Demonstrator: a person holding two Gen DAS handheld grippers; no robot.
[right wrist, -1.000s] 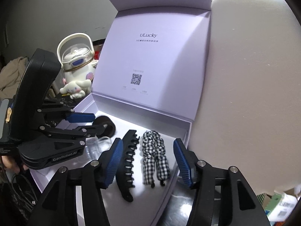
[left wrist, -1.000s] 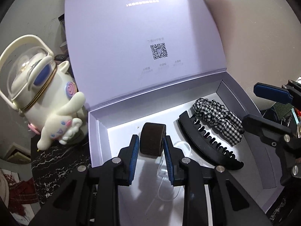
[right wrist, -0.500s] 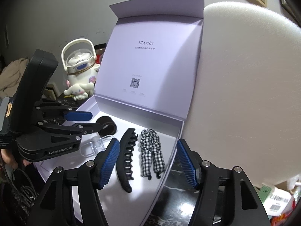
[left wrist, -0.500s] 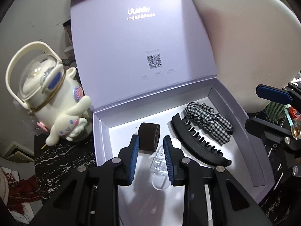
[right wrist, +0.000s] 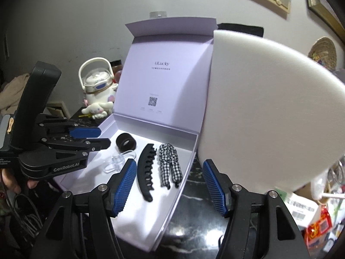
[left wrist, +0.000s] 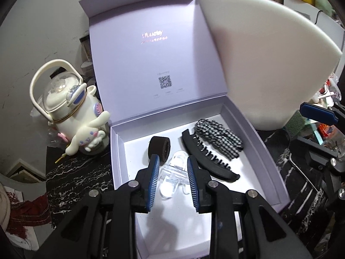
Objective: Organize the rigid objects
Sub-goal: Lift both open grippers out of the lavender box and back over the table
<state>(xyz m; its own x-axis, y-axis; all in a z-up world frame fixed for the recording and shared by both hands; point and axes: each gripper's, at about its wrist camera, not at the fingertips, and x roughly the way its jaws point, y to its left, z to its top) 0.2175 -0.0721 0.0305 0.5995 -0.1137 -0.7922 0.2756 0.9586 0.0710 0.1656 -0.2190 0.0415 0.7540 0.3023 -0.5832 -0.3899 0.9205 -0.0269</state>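
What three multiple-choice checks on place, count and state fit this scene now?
1. The gingham scrunchie lies: A beside the black claw clip; B far from it; C stacked on top of it.
2. Things in the lilac box: A two; B four; C six.
3. The lid is: A shut; B removed; C open, upright.

A: they lie side by side in the box.
B: scrunchie, claw clip, brown roller, clear clip.
C: the lid stands up behind the tray.
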